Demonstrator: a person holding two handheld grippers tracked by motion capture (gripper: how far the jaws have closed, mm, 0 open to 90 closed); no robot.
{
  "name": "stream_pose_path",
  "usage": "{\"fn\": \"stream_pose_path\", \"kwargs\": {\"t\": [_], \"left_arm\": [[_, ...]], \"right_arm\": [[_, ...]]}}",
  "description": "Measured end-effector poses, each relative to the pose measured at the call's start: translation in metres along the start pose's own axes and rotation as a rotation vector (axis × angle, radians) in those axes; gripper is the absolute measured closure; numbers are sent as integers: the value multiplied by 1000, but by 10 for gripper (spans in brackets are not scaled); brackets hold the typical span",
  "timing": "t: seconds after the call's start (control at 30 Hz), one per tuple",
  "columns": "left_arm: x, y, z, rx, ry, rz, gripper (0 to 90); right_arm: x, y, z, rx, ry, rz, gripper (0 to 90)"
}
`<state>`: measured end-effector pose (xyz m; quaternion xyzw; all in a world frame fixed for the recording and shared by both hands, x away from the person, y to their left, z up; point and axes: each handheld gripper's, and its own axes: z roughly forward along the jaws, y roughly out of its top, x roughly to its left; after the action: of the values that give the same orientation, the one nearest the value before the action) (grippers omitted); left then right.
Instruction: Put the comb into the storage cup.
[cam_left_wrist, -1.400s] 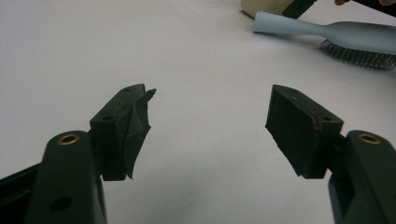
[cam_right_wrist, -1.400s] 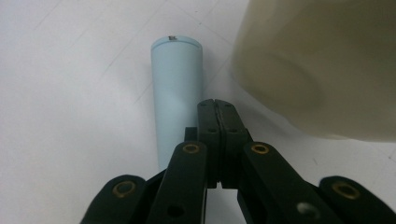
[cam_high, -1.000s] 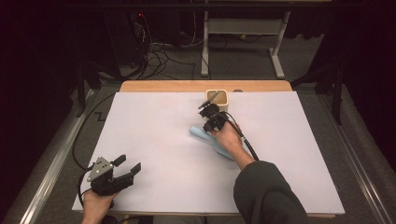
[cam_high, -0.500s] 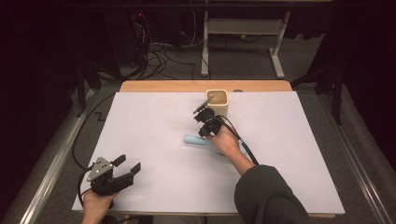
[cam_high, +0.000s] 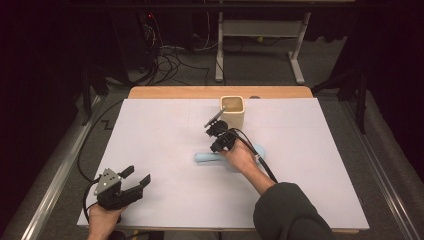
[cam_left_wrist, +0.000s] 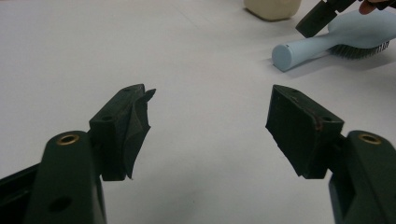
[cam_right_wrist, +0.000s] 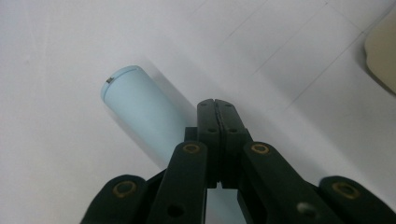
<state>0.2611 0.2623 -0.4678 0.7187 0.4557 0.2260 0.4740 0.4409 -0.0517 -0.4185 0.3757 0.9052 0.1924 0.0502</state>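
1. Right tool (cam_high: 218, 134): jaws pressed fully together with nothing between them, as the right gripper view (cam_right_wrist: 217, 109) shows. It sits above the handle of the hairbrush, tips pointing toward the far side of the surface.
2. Right hand (cam_high: 242, 156): it reaches in from the lower right across the surface (cam_high: 165, 135), forearm in a dark sleeve (cam_high: 290, 212), wrist extended, and lies over the head of the hairbrush. Whether the closed tips touch the handle cannot be told.
3. Hairbrush (cam_high: 207, 158): light blue, lying flat on the white surface near its middle, round handle end pointing to the left in the high view. In the left gripper view the handle (cam_left_wrist: 303, 49) and dark bristles show at the upper right; in the right gripper view the handle (cam_right_wrist: 140, 109) runs under the closed jaws.
4. Cream cup (cam_high: 233, 111): square-sided, upright, standing near the far edge of the surface, just beyond the right tool.
5. Left tool (cam_high: 134, 186): jaws standing moderately apart and empty, confirmed in the left gripper view (cam_left_wrist: 210, 126). It rests at the near left corner of the surface, well apart from the hairbrush.
6. Left hand (cam_high: 102, 217): it grips the tool body from below, at the near edge; a cable (cam_high: 82, 155) trails away to the left.
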Motion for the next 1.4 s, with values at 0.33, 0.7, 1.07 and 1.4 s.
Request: {"fn": "stream_pose_path", "kwargs": {"t": [0.33, 0.7, 1.07, 1.4], "left_arm": [[-1, 0, 1, 2, 0, 2, 302], [-1, 0, 1, 6, -2, 5, 302], [-1, 0, 2, 7, 2, 3, 302], [-1, 0, 2, 5, 1, 2, 303]], "right_arm": [[8, -9, -4, 1, 10, -48, 900], [12, -23, -10, -13, 19, -62, 900], [12, -34, -15, -20, 35, -53, 900], [13, -37, -12, -18, 30, -56, 900]]}}
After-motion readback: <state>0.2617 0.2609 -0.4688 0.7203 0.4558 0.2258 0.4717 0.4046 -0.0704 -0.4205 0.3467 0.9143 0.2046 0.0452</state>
